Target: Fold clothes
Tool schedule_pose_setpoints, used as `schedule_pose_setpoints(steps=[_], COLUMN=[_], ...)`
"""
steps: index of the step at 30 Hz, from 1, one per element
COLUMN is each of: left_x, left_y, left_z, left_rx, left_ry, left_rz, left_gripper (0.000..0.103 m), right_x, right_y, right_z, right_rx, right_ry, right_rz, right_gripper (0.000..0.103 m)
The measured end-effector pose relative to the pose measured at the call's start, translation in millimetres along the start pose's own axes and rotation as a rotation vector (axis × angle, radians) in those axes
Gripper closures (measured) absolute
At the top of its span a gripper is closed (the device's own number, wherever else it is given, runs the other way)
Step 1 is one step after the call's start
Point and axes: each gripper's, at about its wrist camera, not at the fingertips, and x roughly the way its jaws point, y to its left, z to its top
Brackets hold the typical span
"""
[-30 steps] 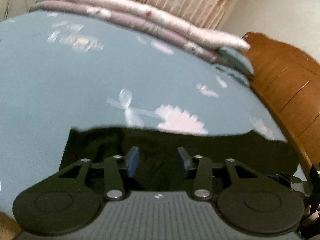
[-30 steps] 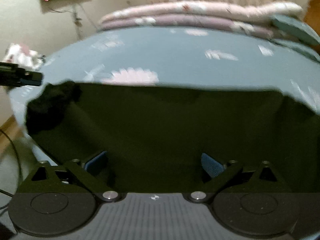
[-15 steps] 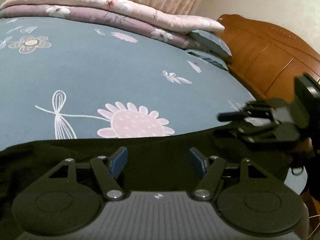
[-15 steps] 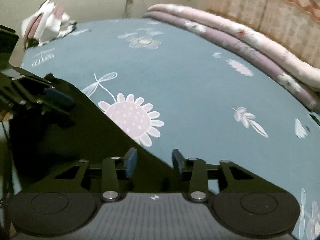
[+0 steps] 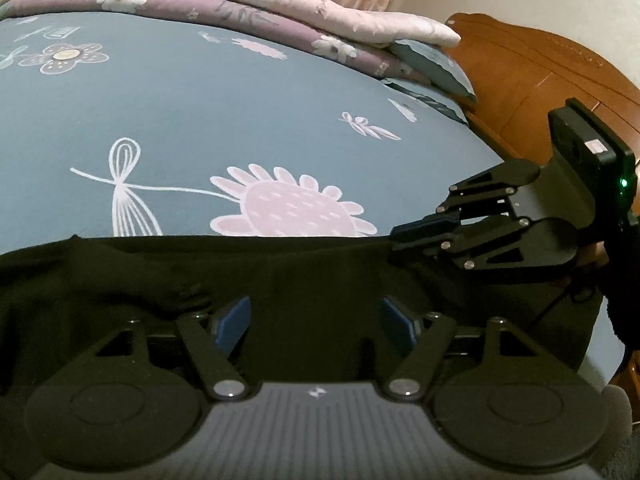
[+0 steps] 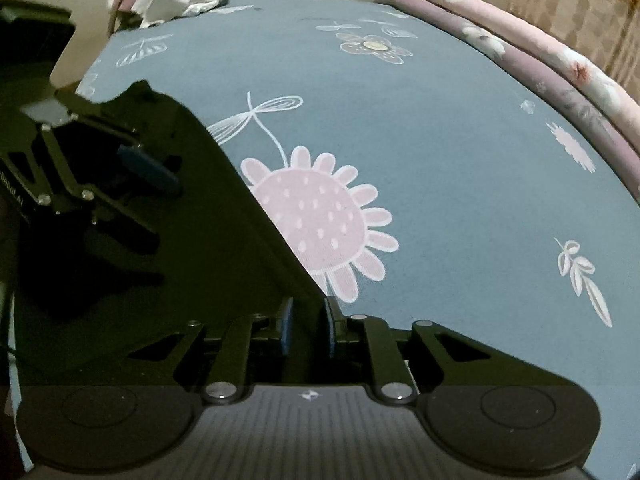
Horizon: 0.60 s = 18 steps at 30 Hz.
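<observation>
Black garment [image 5: 320,272]: flat on near edge of bed [image 5: 240,120], long axis left to right. Right tool [image 6: 306,316]: clenched on right far corner, jaws just closing. Left tool [image 5: 314,320]: released, jaws just opening, over near middle.

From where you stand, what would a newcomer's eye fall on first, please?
Probably the pink flower printed mid-bedsheet. Next, the black garment spread along the sheet's near edge, with the right gripper nearly closed at its corner and the left gripper open above it.
</observation>
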Motion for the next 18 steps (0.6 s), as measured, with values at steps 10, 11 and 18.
schedule_pose_setpoints(steps=[10,11,18], left_x=[-1.4,-1.6,-10.5], left_y=[0.2,-0.4,-5.4], left_z=[-2.3,-1.8,4.0], left_rx=[-0.001,0.0,0.019], left_ry=[-0.008,-0.008,-0.042], left_rz=[-0.009,-0.007,0.014], left_gripper=[0.028,0.028,0.028], right_x=[-1.3,-2.0,-14.5], right_y=[15.9,19.6,22.2], right_z=[0.1,0.4,11.3], right_rx=[-0.095,-0.109,-0.125], right_ry=[0.032,0.032,-0.029], right_rz=[-0.01,-0.031,-0.159], right_gripper=[0.097,0.098,0.101])
